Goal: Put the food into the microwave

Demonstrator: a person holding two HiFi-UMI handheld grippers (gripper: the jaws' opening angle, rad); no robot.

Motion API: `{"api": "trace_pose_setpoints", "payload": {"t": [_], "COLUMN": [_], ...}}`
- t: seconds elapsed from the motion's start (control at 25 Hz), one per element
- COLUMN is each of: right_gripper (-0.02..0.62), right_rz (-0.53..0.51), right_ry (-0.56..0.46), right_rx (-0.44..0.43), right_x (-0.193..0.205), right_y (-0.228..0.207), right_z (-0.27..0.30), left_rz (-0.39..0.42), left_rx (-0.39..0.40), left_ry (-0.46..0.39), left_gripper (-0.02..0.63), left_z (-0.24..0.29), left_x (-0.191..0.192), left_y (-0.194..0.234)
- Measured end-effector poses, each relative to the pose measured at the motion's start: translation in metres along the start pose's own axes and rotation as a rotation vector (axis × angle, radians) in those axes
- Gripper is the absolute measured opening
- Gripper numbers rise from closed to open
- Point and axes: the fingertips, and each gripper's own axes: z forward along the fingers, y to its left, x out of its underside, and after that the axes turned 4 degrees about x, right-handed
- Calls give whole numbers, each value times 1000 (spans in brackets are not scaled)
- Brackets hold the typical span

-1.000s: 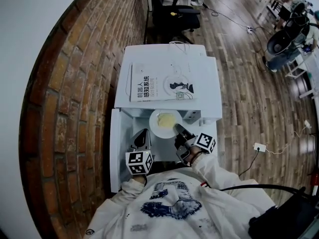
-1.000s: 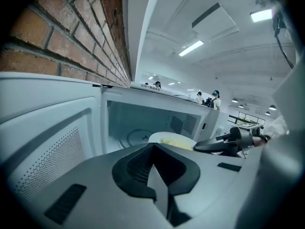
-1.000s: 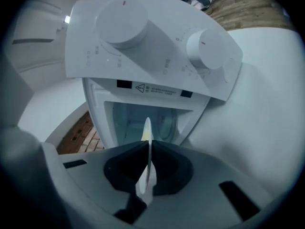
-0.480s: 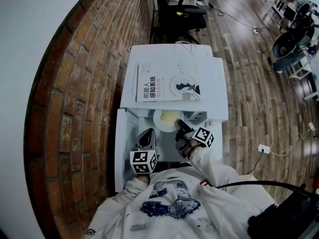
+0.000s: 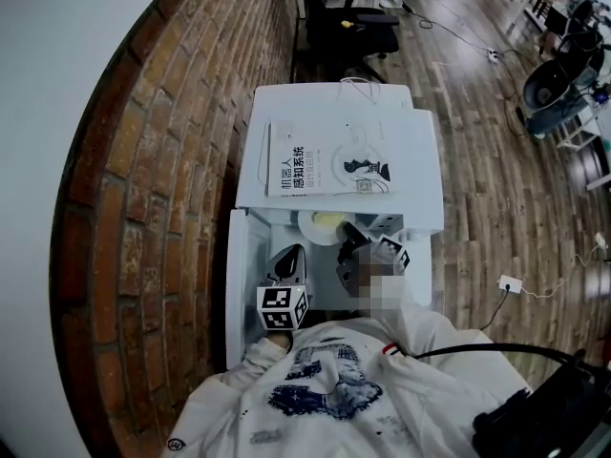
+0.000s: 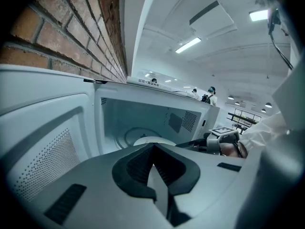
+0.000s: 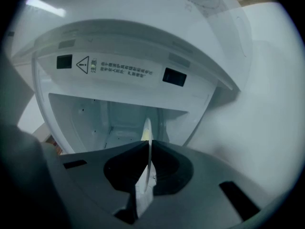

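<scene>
Plate (image 5: 320, 225) has gone further in over the last second. Only a sliver now shows past the front edge of the microwave (image 5: 420, 160), and the right gripper (image 5: 347, 231) went forward with it.

Microwave door (image 5: 239, 284) hangs open on the left. A book (image 5: 325, 170) lies flat on top, so it's out of the way. Yellow food (image 5: 329, 222) is on the plate, partway inside the cavity.

Right jaws are clamped on the plate rim, and that gripper's own view sees the plate edge-on. Left gripper (image 5: 291, 254) sits by the open door with its jaws together and nothing between them.

Risks:
- The grip is rim-only, so the plate hangs off one side. A wrist tilt could slide the food off.
- If the far rim comes in low, it could catch the cavity floor or the turntable.
- Letting go before it's seated would drop it.

Can't see:
- Most of the plate, which is under the microwave top in the head view.
- Part of the right gripper, which is under a blur patch.
- Whether the plate has touched down; probably not, but I can't confirm it.
</scene>
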Motion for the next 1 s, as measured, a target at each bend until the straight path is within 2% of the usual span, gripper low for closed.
{"api": "trace_pose_setpoints", "payload": {"t": [0.56, 1.0], "right_gripper": [25, 26], "right_rz": [-35, -85], "right_ry": [-51, -103], "right_rx": [43, 125], "right_x": [-11, -21], "right_y": [1, -5], "right_z": [15, 15], "left_rz": [3, 5], "left_rx": [19, 58], "left_ry": [8, 27], "left_gripper": [8, 8], "left_z": [-7, -7], "left_x": [-1, 3], "left_y": [0, -10]}}
